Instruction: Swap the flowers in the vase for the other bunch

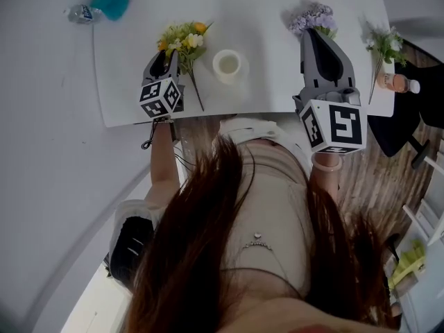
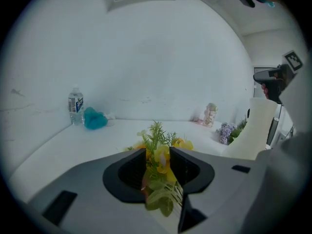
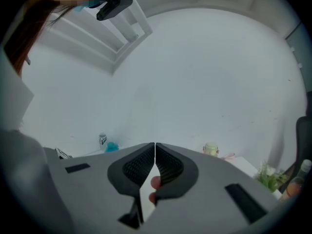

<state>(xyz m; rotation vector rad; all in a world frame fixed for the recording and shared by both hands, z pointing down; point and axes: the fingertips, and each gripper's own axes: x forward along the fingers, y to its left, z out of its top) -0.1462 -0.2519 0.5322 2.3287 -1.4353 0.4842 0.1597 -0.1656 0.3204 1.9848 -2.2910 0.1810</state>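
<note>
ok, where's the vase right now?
Head view, middle of the table: the vase stands empty between the yellow flowers at left and the purple flowers at right.

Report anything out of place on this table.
The vase stands upright but empty. The yellow bunch lies flat beside it, between the open jaws of the left gripper; the purple bunch lies on the table too. Nothing spilled.
</note>
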